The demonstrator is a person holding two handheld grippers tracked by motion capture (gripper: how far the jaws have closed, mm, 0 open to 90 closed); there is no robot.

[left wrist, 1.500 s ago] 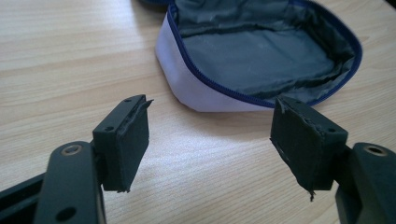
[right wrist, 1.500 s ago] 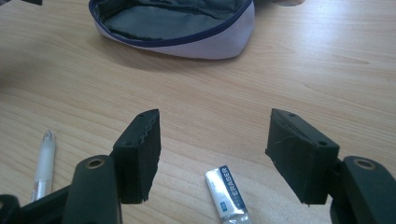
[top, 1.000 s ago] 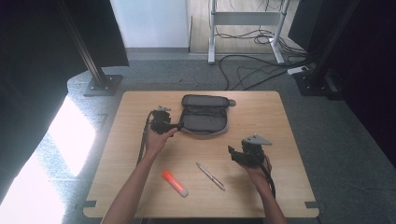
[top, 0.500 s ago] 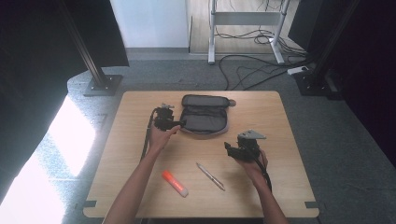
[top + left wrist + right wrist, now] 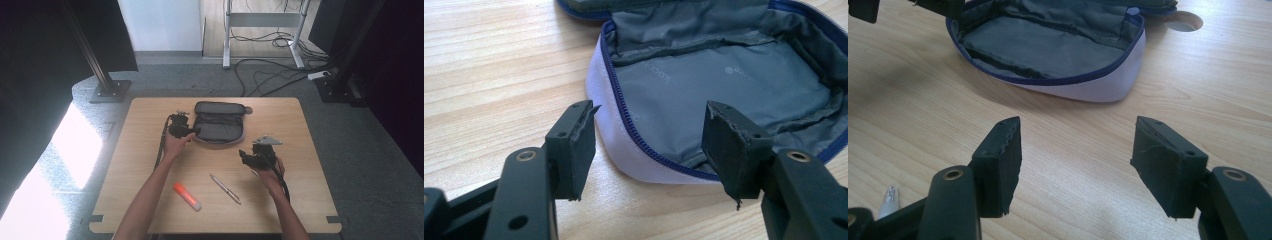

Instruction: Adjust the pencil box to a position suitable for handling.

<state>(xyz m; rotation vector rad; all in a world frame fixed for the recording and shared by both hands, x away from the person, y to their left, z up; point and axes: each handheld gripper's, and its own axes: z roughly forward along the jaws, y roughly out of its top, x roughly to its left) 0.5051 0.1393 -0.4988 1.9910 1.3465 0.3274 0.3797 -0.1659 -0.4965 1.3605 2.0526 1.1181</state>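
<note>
An open grey pencil case (image 5: 219, 124) with a blue zip lies at the table's back centre. My left gripper (image 5: 194, 131) is open at the case's left end. In the left gripper view the case (image 5: 724, 80) has its near white rim between the open jaws of the left gripper (image 5: 651, 120), not pinched. My right gripper (image 5: 245, 155) is open and empty, in front of the case and to its right. In the right gripper view the right gripper (image 5: 1078, 135) has bare table between its jaws, with the case (image 5: 1048, 50) beyond.
A silver pen (image 5: 225, 188) and an orange glue stick (image 5: 187, 196) lie near the front of the wooden table (image 5: 300, 200). The pen's tip (image 5: 890, 197) lies left of the right gripper's jaws. A round hole (image 5: 1184, 21) in the tabletop sits behind the case.
The left gripper has moved right, up to the case's end. The right gripper has edged forward and left toward the case. Both stay open.
</note>
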